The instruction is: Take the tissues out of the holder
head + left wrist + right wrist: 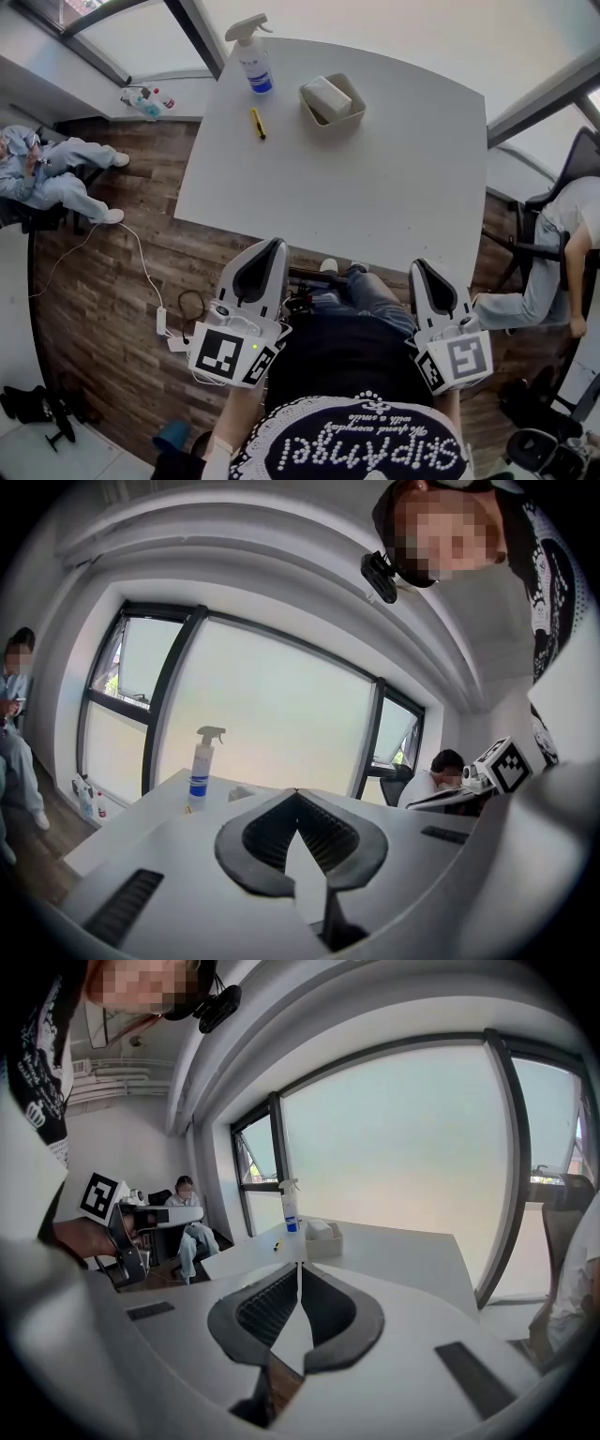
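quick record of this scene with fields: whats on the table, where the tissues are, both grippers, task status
table: white, three things at its far end
spray bottle: upright, far left corner
yellow item: small, lying near the bottle; kind unclear
tissues: inside the holder, far side of the table
left gripper: jaws shut, empty, by the table's near edge
right gripper: jaws shut, empty, by the near edge
task status: not begun; tissues not yet taken out

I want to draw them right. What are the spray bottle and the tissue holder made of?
Spray bottle: likely plastic, pale and slightly shiny, with a moulded white trigger.
Holder: probably plastic, cream, smooth and matt, with thin even walls; ceramic is possible.
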`<state>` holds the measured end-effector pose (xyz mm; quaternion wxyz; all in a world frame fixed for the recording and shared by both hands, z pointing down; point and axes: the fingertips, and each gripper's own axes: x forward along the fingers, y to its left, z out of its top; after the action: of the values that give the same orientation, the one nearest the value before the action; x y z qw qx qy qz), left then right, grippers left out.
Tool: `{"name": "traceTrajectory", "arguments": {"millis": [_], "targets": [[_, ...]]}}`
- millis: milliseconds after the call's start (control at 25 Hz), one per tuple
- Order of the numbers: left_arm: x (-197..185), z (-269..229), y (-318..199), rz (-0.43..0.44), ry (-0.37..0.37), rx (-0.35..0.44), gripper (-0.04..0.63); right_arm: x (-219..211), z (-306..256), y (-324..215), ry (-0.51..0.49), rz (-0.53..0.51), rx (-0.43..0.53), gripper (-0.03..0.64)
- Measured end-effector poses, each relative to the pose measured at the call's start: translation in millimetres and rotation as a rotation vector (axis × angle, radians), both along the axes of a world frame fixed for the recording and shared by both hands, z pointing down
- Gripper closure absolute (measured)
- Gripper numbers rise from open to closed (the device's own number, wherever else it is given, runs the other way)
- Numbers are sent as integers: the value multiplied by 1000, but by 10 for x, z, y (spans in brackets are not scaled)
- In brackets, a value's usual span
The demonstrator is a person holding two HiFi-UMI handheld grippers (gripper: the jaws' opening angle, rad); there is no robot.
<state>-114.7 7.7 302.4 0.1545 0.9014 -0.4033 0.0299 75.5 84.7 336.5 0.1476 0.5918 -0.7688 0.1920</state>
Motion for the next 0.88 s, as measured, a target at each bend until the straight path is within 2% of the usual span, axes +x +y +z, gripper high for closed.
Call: {"name": "traceTrajectory", "arguments": {"millis": [440,880], "targets": [[38,45,-69,-48,-5,-19,594,66,56,-127,0,-42,-21,592],[332,-1,-222,-86,-35,-29,594,373,90,-418,-47,-76,-27,592]]}}
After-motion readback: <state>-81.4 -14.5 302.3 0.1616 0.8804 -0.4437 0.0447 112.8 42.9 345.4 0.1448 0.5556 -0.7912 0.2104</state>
